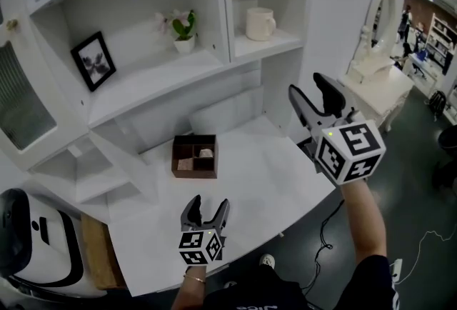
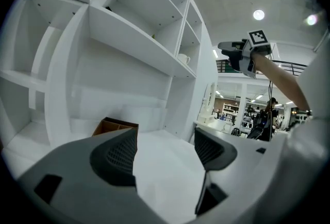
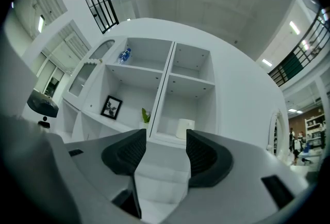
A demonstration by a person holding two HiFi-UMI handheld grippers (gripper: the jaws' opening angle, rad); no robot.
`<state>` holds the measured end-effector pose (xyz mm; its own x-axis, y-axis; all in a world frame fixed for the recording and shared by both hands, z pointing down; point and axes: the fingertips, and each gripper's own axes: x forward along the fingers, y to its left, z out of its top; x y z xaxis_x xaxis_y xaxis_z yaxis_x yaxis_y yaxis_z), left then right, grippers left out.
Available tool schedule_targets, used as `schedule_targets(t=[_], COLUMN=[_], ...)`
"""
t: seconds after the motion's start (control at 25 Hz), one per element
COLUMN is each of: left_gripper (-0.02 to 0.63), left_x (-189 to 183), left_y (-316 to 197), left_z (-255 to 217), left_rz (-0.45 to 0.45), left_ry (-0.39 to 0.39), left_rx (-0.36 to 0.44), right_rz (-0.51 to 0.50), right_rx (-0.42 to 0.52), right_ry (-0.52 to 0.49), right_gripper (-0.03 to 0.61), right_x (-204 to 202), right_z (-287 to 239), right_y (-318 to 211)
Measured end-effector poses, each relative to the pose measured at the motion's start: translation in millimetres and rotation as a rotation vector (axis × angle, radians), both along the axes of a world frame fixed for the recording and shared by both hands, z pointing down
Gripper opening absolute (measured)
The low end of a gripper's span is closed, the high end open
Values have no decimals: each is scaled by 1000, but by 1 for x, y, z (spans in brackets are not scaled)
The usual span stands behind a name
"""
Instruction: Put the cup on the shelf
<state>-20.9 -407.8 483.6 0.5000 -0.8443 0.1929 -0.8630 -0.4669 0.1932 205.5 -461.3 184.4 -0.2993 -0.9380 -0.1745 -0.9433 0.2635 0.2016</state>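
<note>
Fingers (image 2: 116, 156) of the left gripper (image 1: 208, 203) and right gripper (image 1: 307, 86) are standing apart, empty. 1 cup (image 1: 259, 23) is sitting on the shelf (image 1: 278, 43); 1 box (image 1: 194, 156) is resting on the white desk (image 1: 264, 173).

Looks past the right gripper (image 3: 164, 141), jaws apart with nothing between, toward a white cup (image 3: 184, 128) upright in the lower right compartment of a white shelf unit (image 3: 164, 95). Left of the cup, across the divider, a small green plant (image 3: 146, 115); farther left, a black-framed picture (image 3: 111, 107); above and left, a water bottle (image 3: 124, 56).
</note>
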Motion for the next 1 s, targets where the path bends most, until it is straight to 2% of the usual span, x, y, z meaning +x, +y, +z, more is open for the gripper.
schedule_targets(t=[0.36, 0.84, 1.0], left_gripper=[337, 337, 337], left_x=[8, 4, -2], left_y=[27, 54, 60], left_z=[-3, -2, -1], left_rz=[54, 77, 73], left_ry=[13, 9, 13], left_rx=[25, 54, 70], right_rz=[60, 55, 54], right_rx=[-9, -19, -58], right_ry=[18, 49, 38], right_gripper=[247, 239, 236], right_x=[-6, -39, -48], right_z=[53, 137, 168], right_y=[58, 112, 124])
